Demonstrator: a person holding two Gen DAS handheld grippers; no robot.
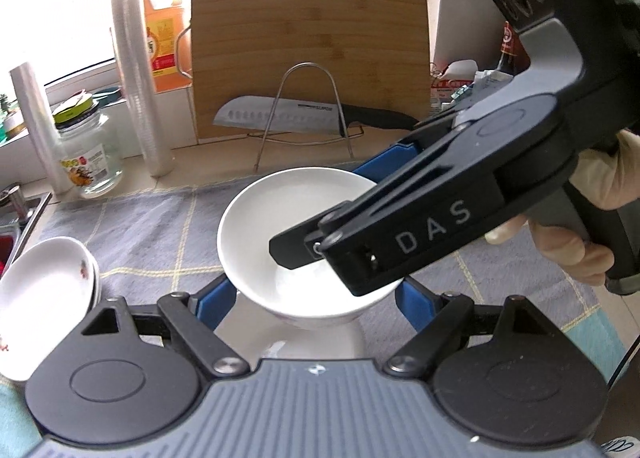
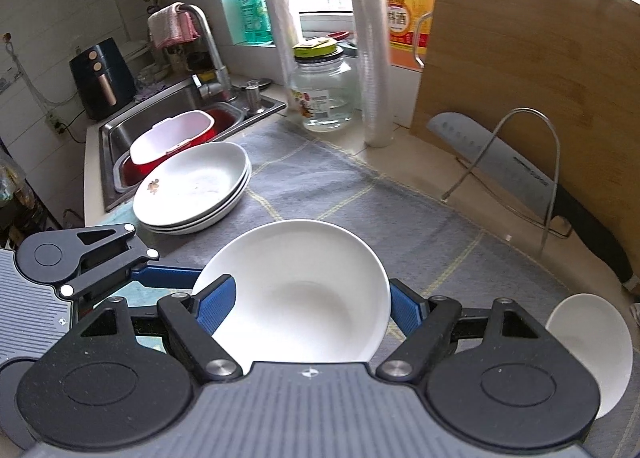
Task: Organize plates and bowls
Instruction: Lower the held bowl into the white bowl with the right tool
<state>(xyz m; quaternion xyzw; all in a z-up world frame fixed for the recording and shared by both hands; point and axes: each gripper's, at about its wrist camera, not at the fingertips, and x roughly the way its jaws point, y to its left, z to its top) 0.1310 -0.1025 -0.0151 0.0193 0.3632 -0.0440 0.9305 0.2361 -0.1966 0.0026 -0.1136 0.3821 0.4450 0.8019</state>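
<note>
Both the left gripper and the right gripper pinched one white bowl; pulled unevenly, it could slip toward the plate stack at ten o'clock.

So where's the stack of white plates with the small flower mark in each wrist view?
Left wrist: stack of plates at the left edge, low, partly cut off.
Right wrist: stack left of centre, beside the sink.
Shared landmark: the cutting board with the knife leaning on it.
</note>
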